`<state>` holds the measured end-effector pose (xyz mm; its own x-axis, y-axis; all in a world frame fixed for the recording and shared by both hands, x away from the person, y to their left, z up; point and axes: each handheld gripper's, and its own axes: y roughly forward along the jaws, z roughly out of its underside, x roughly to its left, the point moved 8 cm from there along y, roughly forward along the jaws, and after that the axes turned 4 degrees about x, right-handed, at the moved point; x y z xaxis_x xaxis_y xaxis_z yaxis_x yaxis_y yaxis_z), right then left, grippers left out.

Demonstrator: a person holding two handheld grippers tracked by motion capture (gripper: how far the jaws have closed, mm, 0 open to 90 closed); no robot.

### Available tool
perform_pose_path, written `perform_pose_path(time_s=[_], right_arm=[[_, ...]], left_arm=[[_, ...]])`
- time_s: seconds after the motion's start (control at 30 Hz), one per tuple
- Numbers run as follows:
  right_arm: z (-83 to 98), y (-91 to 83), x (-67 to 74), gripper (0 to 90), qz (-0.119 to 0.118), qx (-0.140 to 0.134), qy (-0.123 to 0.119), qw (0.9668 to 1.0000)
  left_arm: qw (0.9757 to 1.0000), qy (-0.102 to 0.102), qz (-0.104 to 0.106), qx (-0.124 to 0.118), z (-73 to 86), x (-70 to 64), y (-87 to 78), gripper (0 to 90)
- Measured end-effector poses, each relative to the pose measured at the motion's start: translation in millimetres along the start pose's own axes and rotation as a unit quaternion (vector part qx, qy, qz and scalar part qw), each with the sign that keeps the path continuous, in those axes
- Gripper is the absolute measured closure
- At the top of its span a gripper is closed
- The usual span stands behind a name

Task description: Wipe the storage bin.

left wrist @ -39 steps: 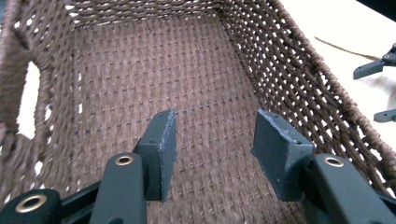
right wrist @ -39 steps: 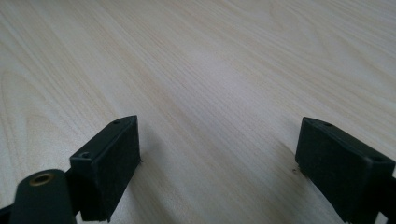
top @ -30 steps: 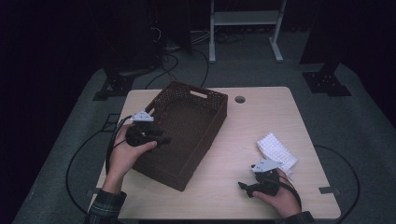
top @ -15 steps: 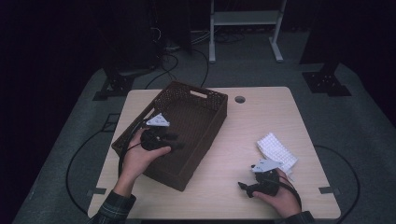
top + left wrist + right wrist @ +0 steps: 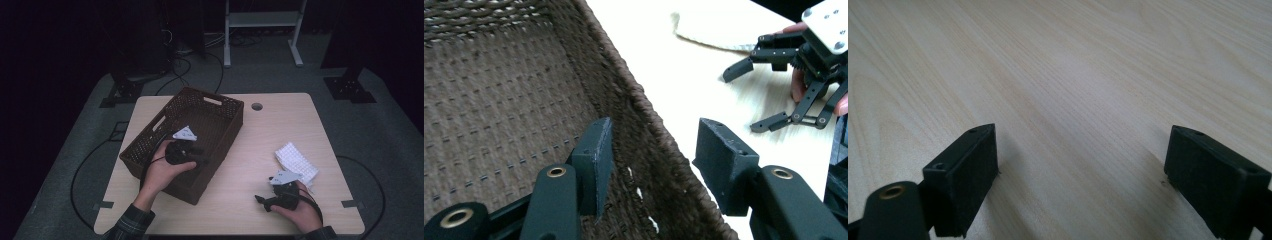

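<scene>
The brown basket (image 5: 210, 120) sits on the table (image 5: 270, 130). The left gripper (image 5: 651, 160) straddles the basket's near wall, its jaws apart and not pressing. The right gripper (image 5: 265, 201), jaws wide apart, rests beside a white cloth (image 5: 296, 160), well away from the basket.

Light wooden desk (image 5: 260, 145) under the lights, a round grommet hole (image 5: 257, 106) at twelve o'clock near its far edge. White waffle-textured cloth (image 5: 296, 161) lying flat at four o'clock, toward the right edge. Beyond the desk, at twelve o'clock, a white metal stand (image 5: 262, 20) on the grey floor, black cables (image 5: 200, 55) snaking beside it.
</scene>
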<state>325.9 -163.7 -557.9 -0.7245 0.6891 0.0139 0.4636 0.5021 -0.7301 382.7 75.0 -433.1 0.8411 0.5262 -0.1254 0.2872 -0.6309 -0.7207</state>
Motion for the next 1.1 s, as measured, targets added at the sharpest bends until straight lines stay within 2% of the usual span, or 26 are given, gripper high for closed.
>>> perform_pose_path(time_s=[0.1, 0.3, 0.4, 0.47, 0.5, 0.7, 0.77, 0.93, 1.1], right_arm=[[0.0, -0.1, 0.1, 13.0, 0.000, 0.000, 0.000, 1.0000], [0.0, 0.0, 0.1, 13.0, 0.000, 0.000, 0.000, 1.0000], [0.0, 0.0, 0.1, 13.0, 0.000, 0.000, 0.000, 1.0000], [0.0, 0.0, 0.0, 13.0, 0.000, 0.000, 0.000, 1.0000], [0.0, 0.0, 0.1, 13.0, 0.000, 0.000, 0.000, 1.0000], [0.1, -0.1, 0.0, 13.0, 0.000, 0.001, -0.001, 1.0000], [0.0, 0.0, 0.0, 13.0, 0.000, 0.000, 0.000, 1.0000], [0.0, 0.0, 0.0, 13.0, 0.000, 0.000, 0.000, 1.0000], [0.0, 0.0, 0.0, 13.0, 0.000, 0.000, 0.000, 1.0000]], left_arm=[[0.9998, 0.001, -0.007, 0.018, 1.0, -0.9, 6.2, 48.8], [0.9996, -0.002, -0.010, 0.024, -1.7, 0.8, 6.6, 50.6], [0.9998, 0.010, -0.018, 0.009, -11.1, -0.2, 6.2, 50.6], [0.9997, 0.011, -0.020, 0.008, -12.5, -0.4, 7.8, 50.7], [0.9995, 0.013, -0.023, 0.016, -12.0, 1.1, 12.7, 50.8], [0.9993, 0.015, -0.022, 0.026, -8.3, 3.2, 26.4, 52.1], [0.9995, 0.007, -0.017, 0.026, -7.7, 4.1, 29.5, 53.5], [0.9994, 0.009, -0.020, 0.026, -7.2, 4.9, 30.4, 56.9], [0.9994, 0.010, -0.003, 0.033, -4.9, 3.1, 31.1, 60.3]])
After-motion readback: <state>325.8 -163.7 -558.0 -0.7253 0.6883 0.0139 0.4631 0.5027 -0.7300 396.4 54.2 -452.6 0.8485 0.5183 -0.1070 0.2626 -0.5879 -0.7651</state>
